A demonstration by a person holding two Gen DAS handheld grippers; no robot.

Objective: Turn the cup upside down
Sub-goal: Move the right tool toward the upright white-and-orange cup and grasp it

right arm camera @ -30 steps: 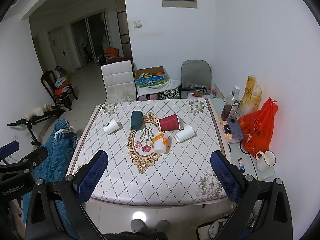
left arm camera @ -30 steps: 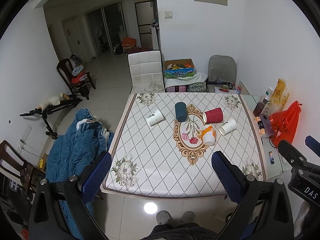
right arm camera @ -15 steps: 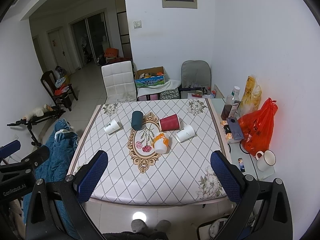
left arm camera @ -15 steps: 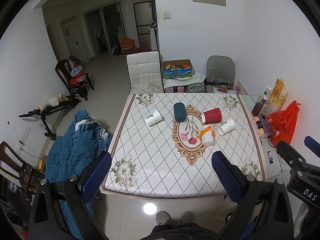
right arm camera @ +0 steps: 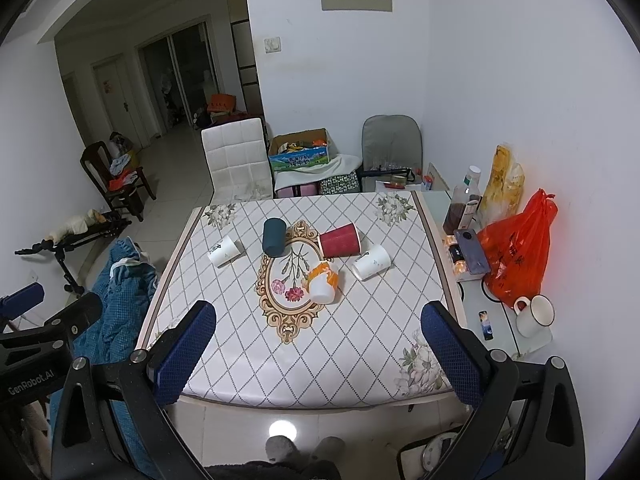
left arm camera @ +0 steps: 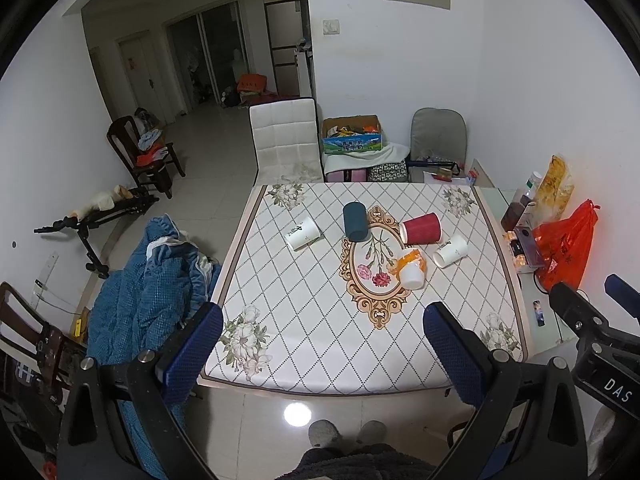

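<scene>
Several cups lie on their sides on the patterned table: a white paper cup at left, a dark teal cup, a red cup, an orange and white cup and a white paper cup at right. They also show in the right wrist view: white, teal, red, orange and white, white. My left gripper and right gripper are both open and empty, held high above the table's near edge, far from the cups.
A white chair stands behind the table. A blue blanket lies on the left. A side shelf at right holds bottles, a red bag and a white mug. My feet show on the floor below.
Both grippers have drawn back slightly from the table; the cups look a little smaller in the left wrist view. Nothing on the table has moved.
</scene>
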